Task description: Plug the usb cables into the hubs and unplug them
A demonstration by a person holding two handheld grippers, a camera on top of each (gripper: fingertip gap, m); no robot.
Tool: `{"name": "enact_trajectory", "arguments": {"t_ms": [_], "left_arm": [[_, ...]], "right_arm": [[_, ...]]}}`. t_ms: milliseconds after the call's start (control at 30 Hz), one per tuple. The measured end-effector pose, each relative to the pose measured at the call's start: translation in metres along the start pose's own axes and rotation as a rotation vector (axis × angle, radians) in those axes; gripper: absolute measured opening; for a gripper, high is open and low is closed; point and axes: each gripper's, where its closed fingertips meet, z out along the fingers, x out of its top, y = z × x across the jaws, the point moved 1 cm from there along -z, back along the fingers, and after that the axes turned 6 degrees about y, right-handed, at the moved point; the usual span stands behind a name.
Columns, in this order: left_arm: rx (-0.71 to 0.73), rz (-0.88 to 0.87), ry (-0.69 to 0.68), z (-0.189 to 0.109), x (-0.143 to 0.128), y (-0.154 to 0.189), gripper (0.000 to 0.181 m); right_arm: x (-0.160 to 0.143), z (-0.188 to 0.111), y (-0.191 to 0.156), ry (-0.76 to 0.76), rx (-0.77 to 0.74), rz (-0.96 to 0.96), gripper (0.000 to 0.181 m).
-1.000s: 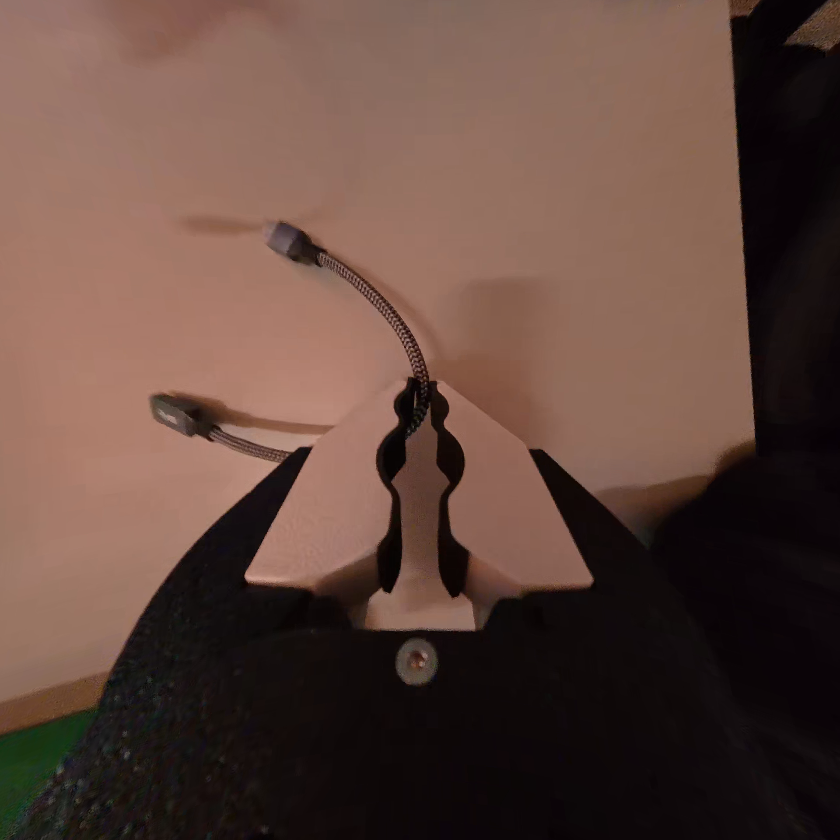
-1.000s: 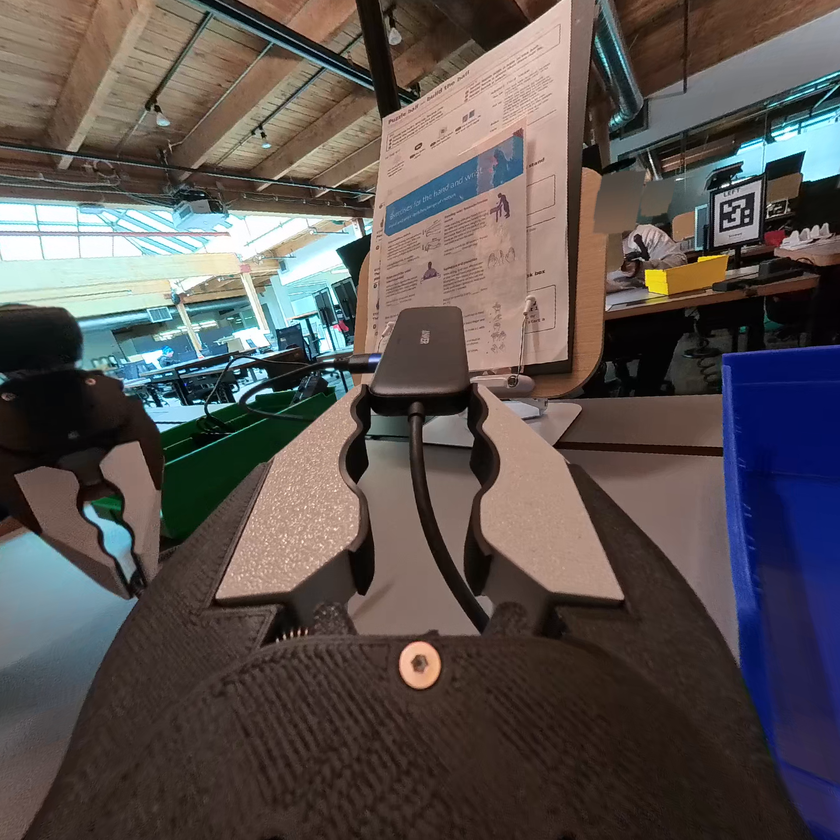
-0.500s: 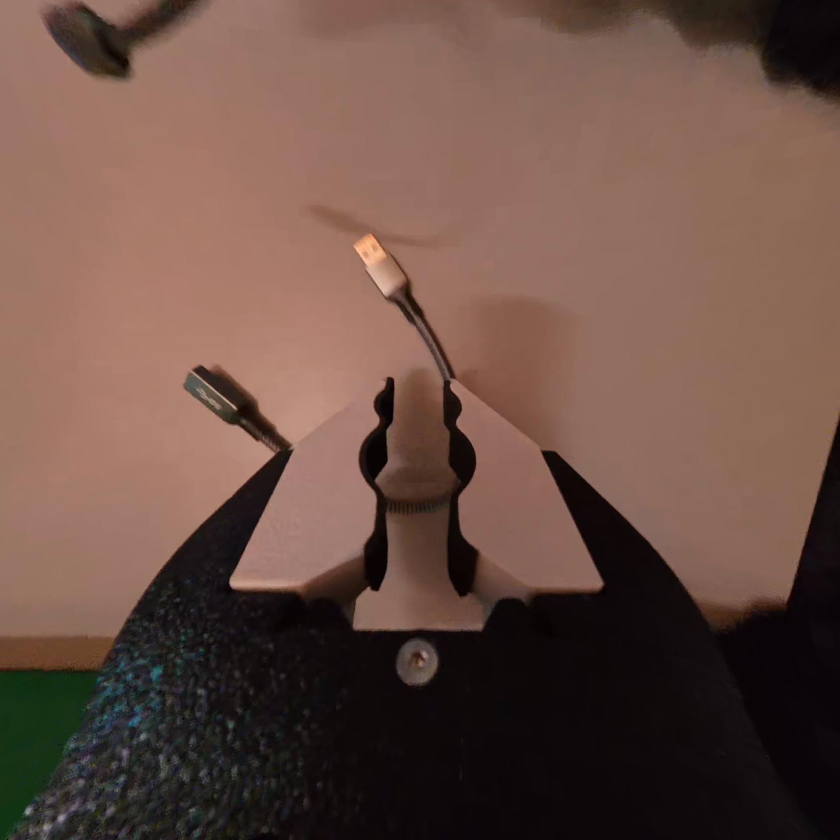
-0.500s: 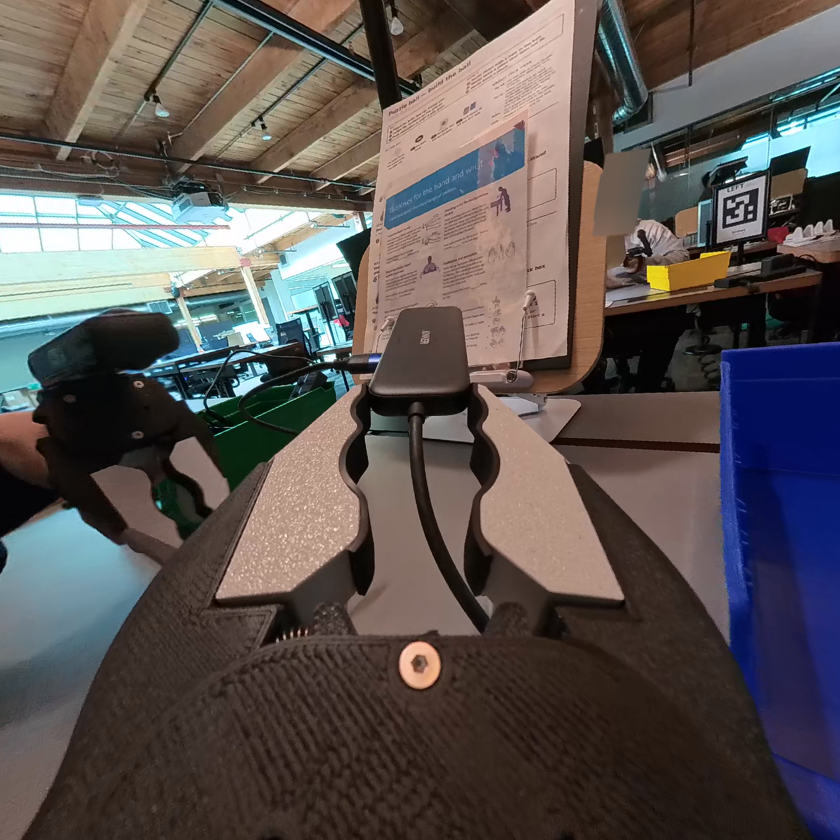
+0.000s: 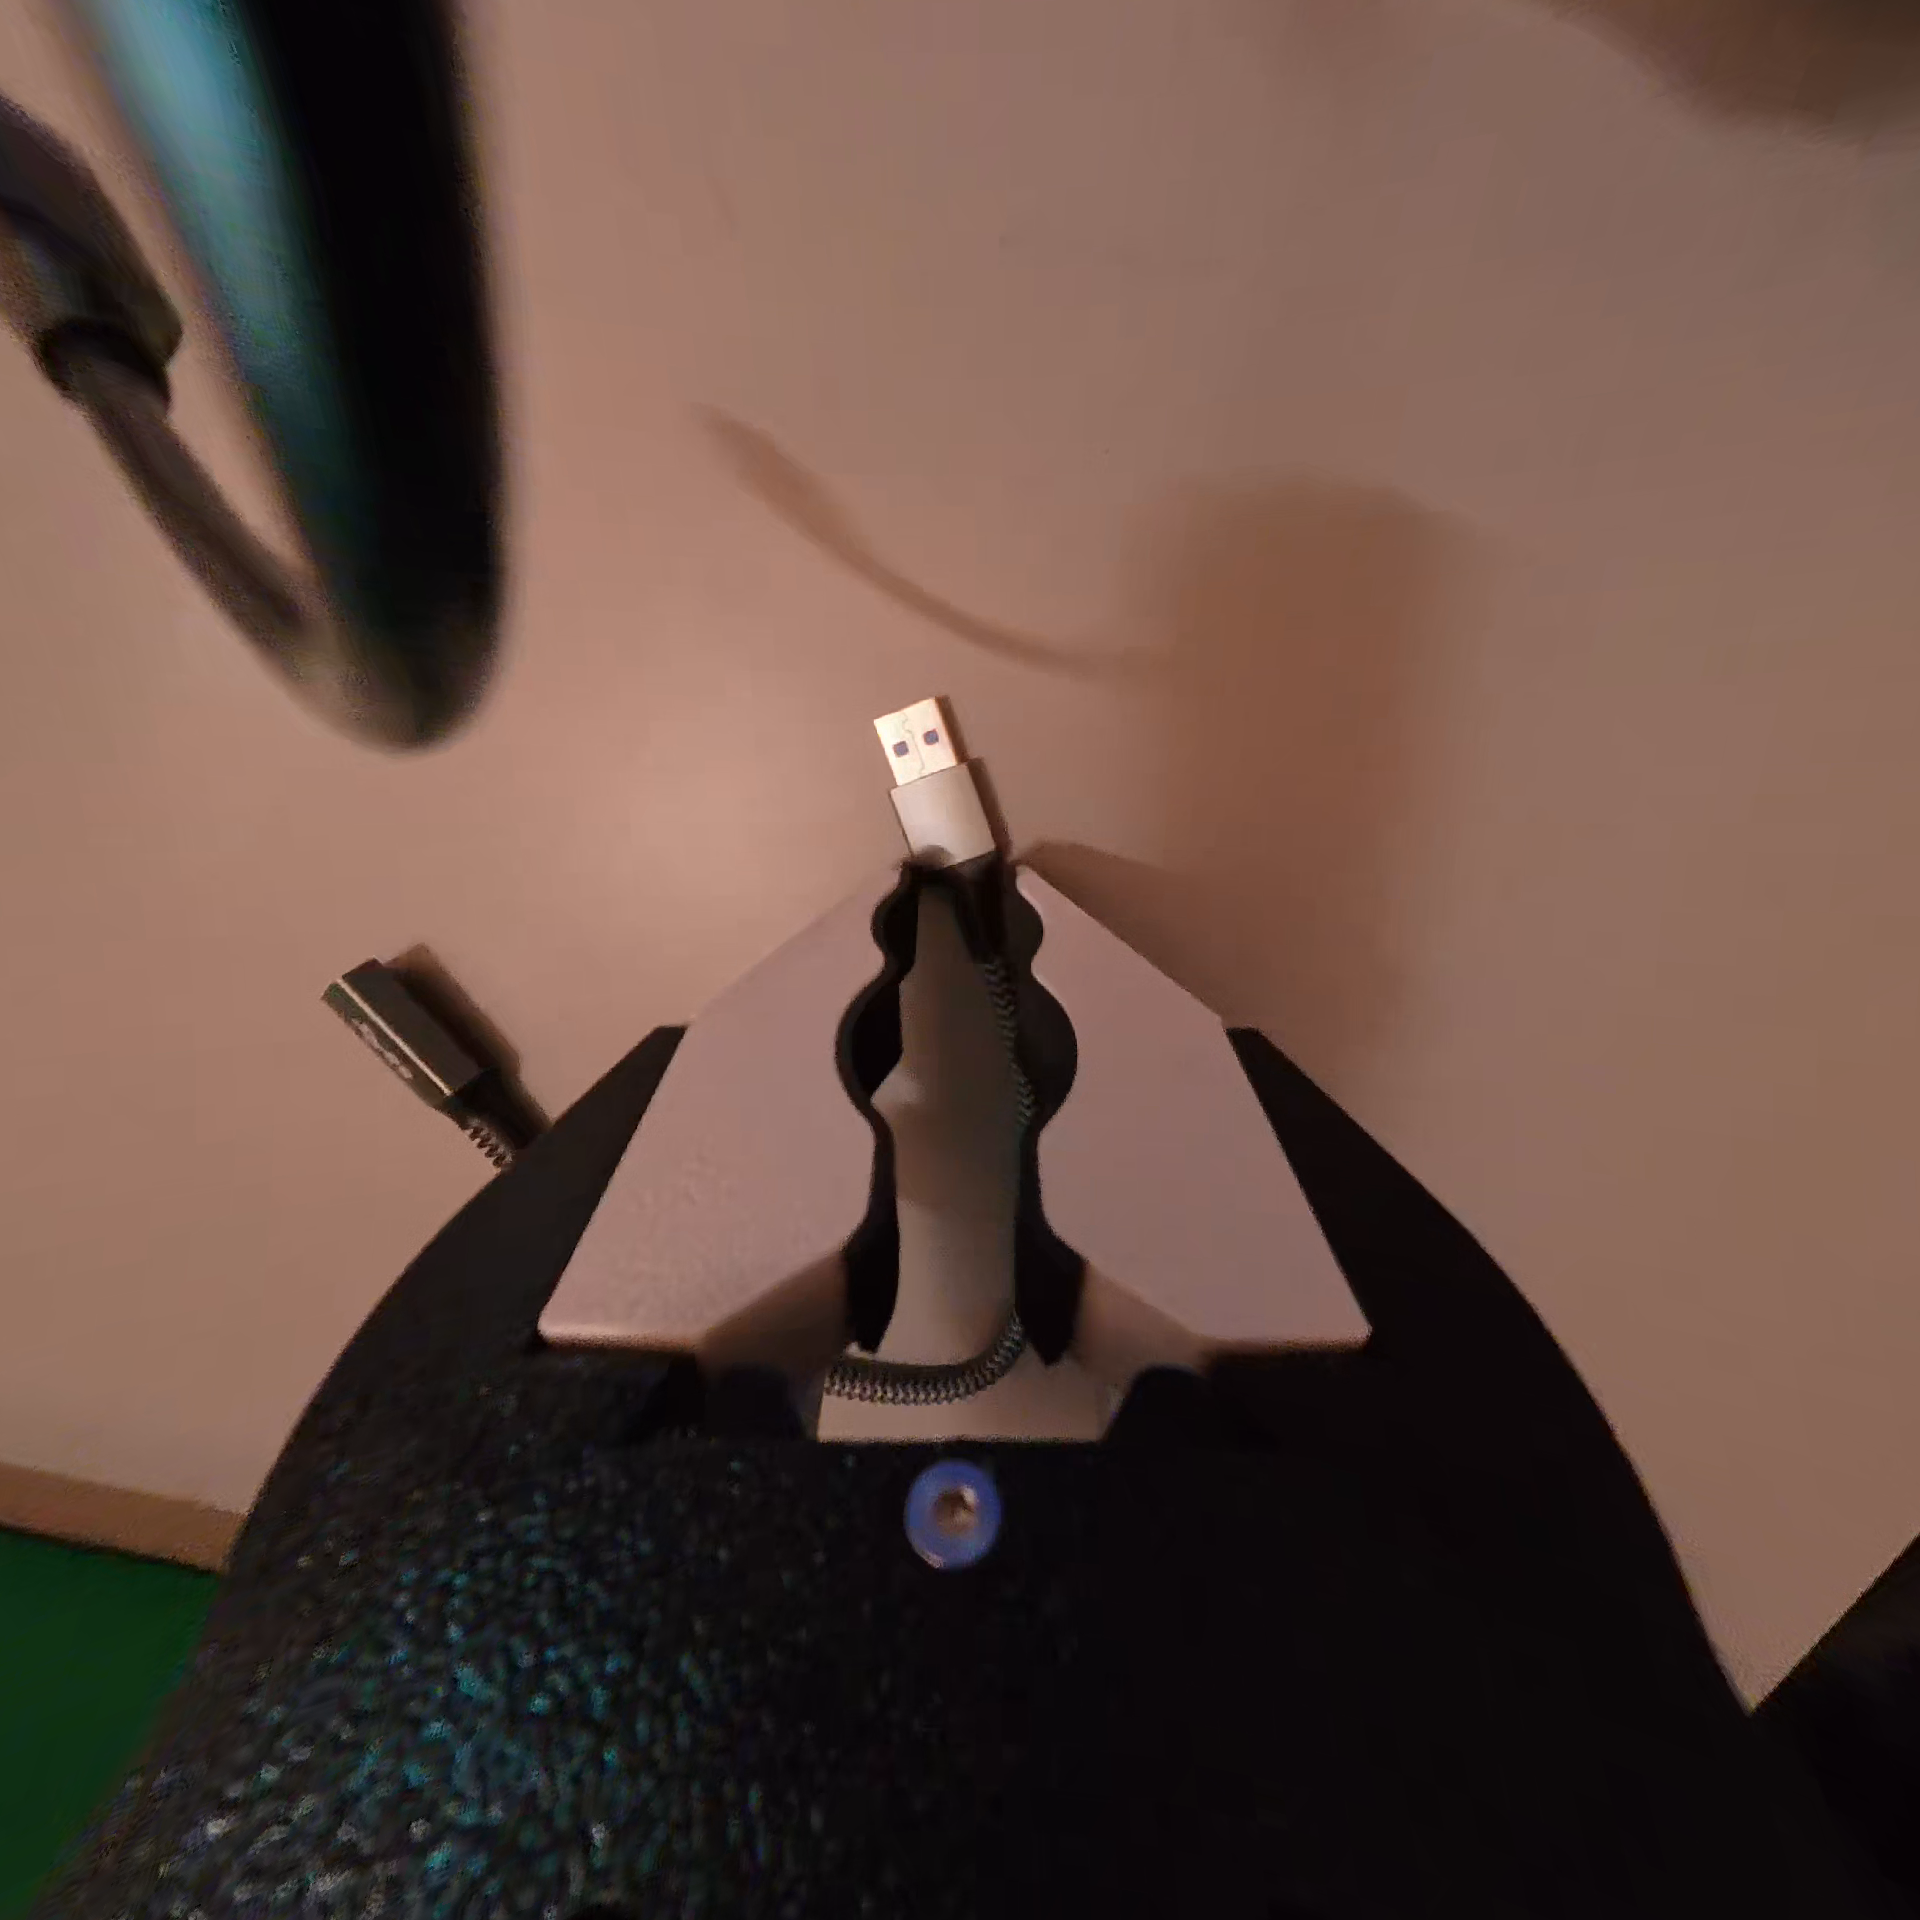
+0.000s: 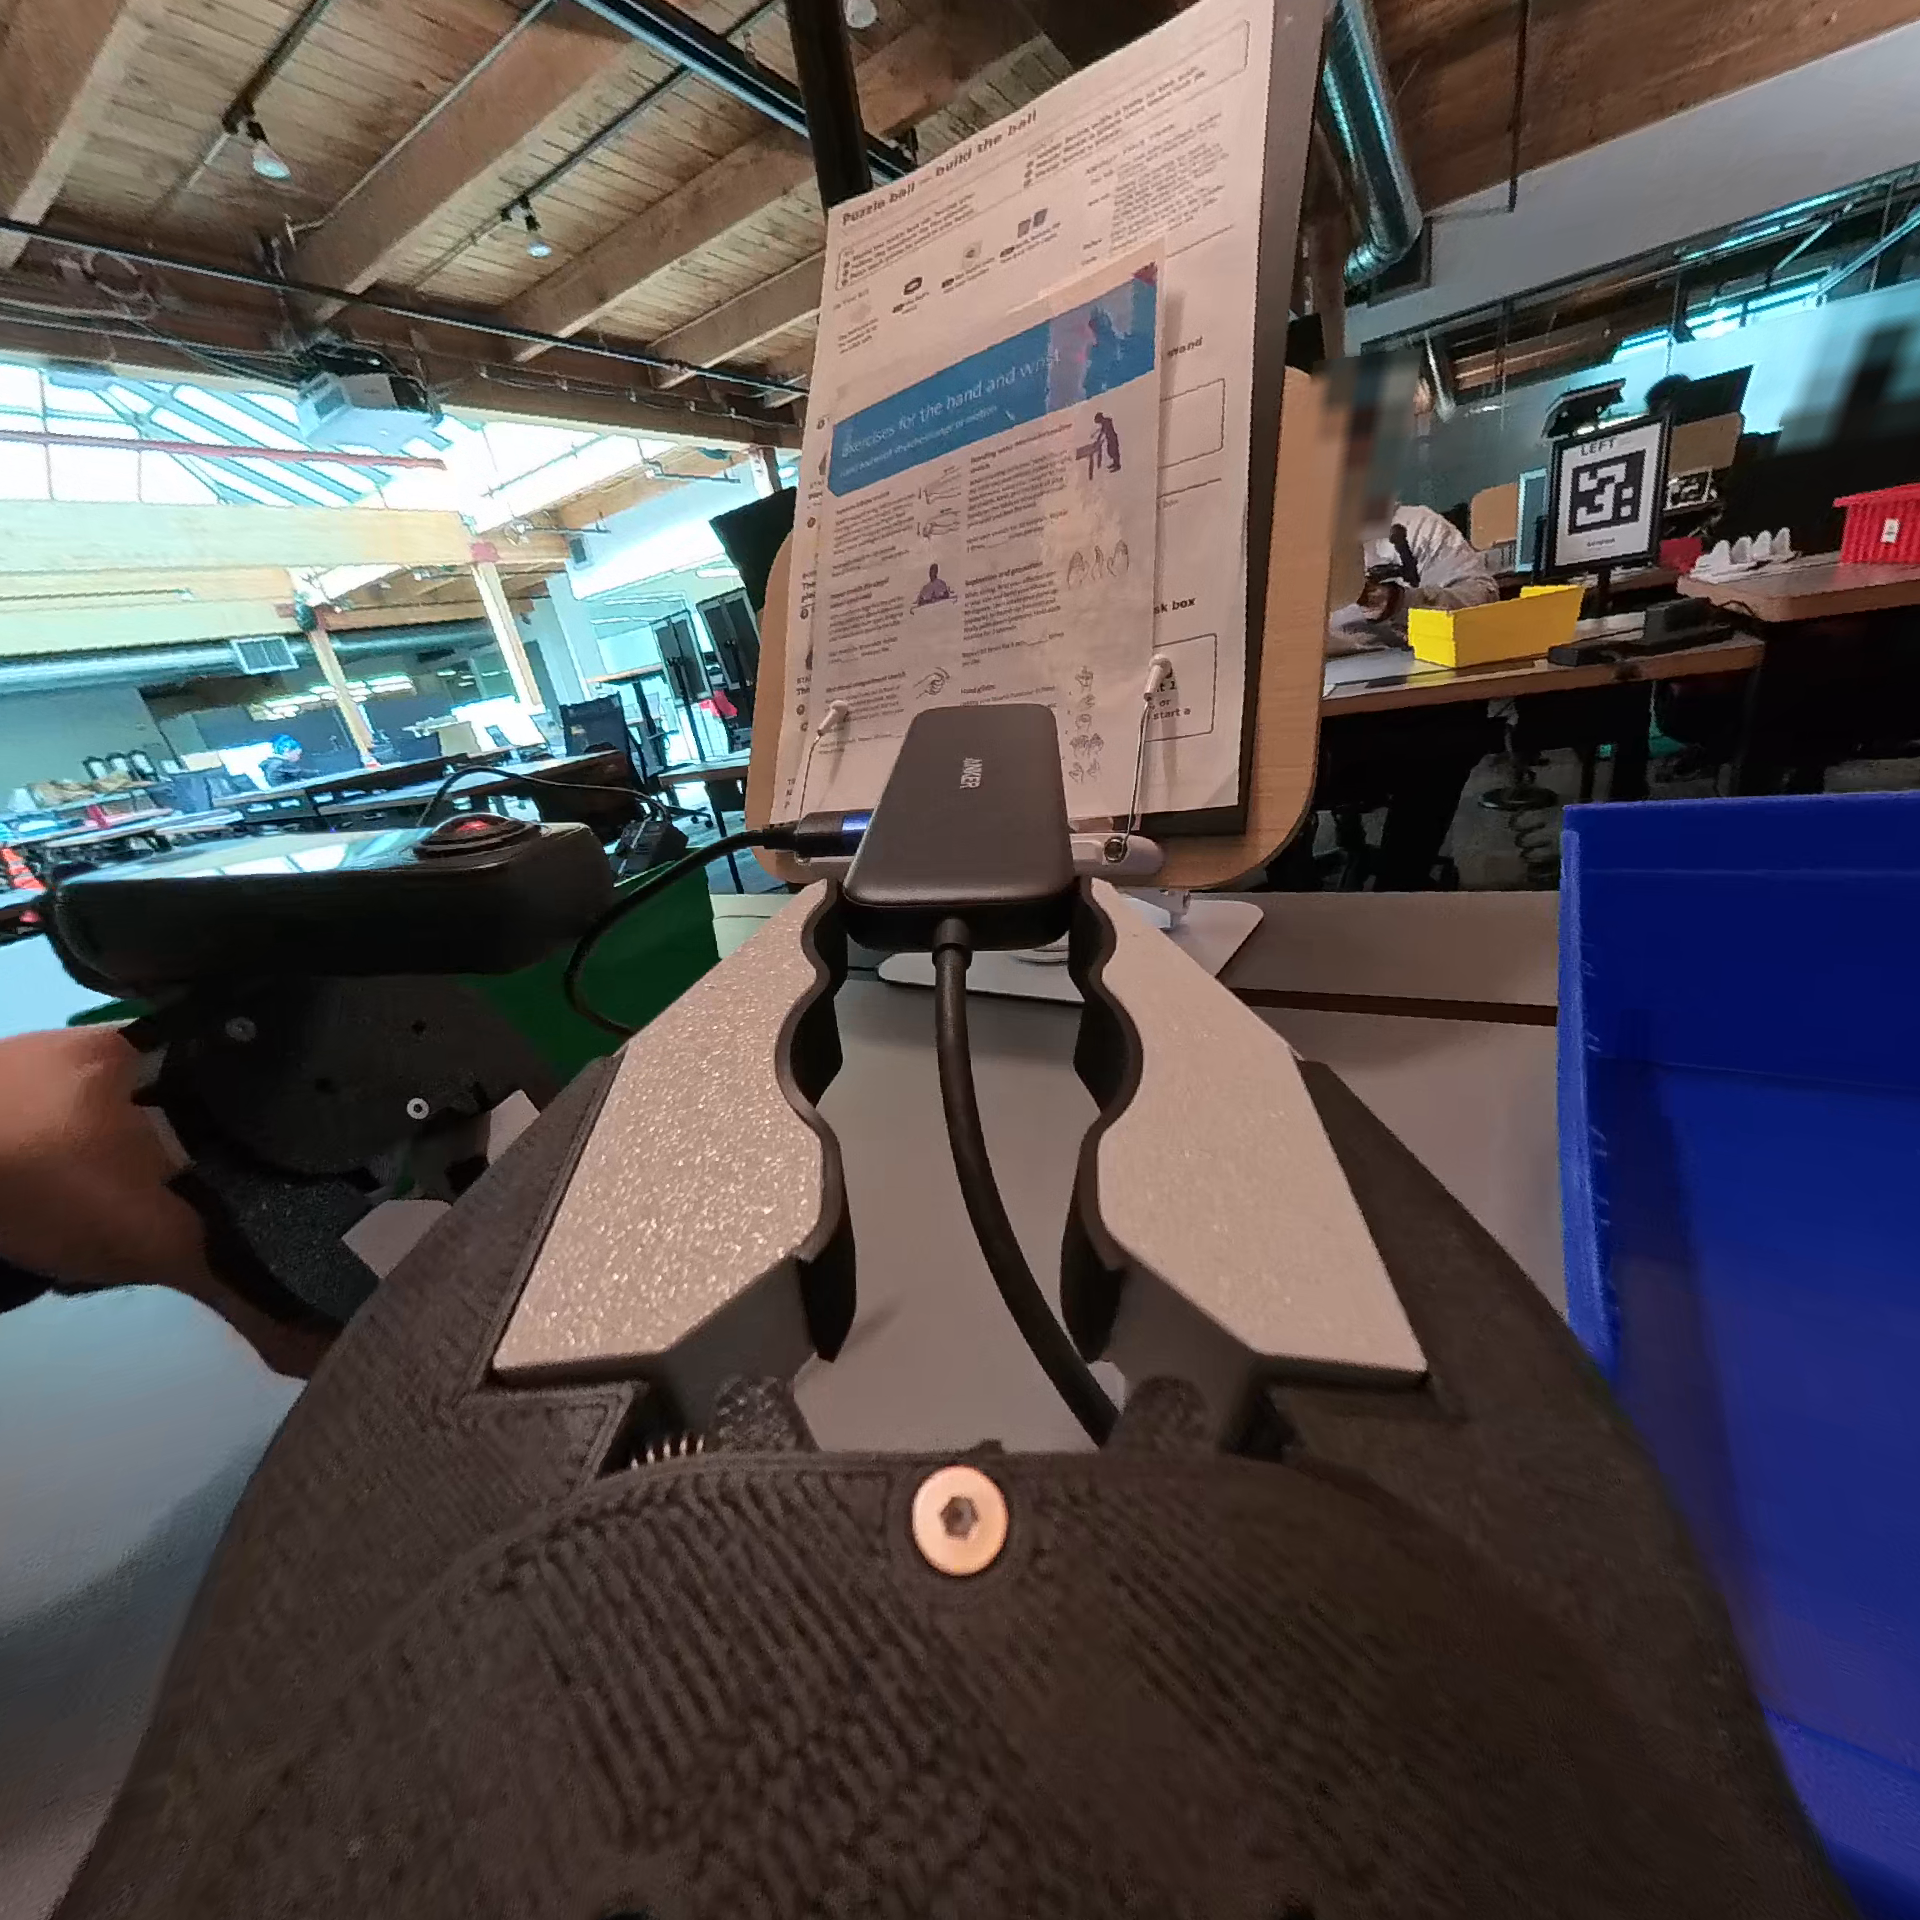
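My left gripper (image 5: 961, 868) is shut on a braided USB cable (image 5: 1003, 1049) just behind its plug. The silver USB-A plug (image 5: 930, 790) sticks out past the fingertips, above the pale table. My right gripper (image 6: 956, 904) is shut on the near end of a dark flat hub (image 6: 961, 810) and holds it above the table. The hub's own black cable (image 6: 977, 1101) runs back between the fingers. Another cable's plug (image 6: 821, 831) sits in the hub's left side. In the left wrist view the hub (image 5: 343, 364) is a dark blur at the upper left.
A second loose plug (image 5: 400, 1039) lies on the table at the lower left. A blue bin (image 6: 1745, 1143) stands close on the right. A document stand with papers (image 6: 1039, 468) is behind the hub. The left gripper's body (image 6: 312, 997) and a hand (image 6: 83, 1174) are at the left.
My left gripper loosened, slid along the braided cable and closed again right behind the plug. It rose towards the hub, which now shows in its view. The right gripper held still.
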Motion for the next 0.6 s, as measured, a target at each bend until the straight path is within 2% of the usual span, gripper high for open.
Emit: {"name": "enact_trajectory", "arguments": {"t_ms": [100, 233, 333, 500, 600], "left_arm": [[-0.125, 0.071, 0.053, -0.008, -0.004, 0.004, 0.011], [-0.374, 0.081, 0.383, -0.055, 0.015, 0.012, 0.011], [-0.477, 0.135, 0.543, -0.086, 0.015, 0.016, 0.011], [-0.601, 0.209, 0.703, -0.118, 0.016, 0.028, 0.011], [-0.611, 0.236, 0.711, -0.124, 0.015, 0.032, 0.012]], "right_arm": [[-0.002, 0.0, 0.002, -0.009, -0.009, 0.006, 0.042], [0.0, 0.0, 0.002, -0.004, -0.006, 0.005, 0.042], [-0.002, 0.0, 0.0, -0.007, 0.002, 0.009, 0.042], [-0.005, 0.002, -0.005, -0.017, 0.019, 0.003, 0.042], [-0.005, 0.002, -0.007, -0.019, 0.033, 0.004, 0.042]]}}
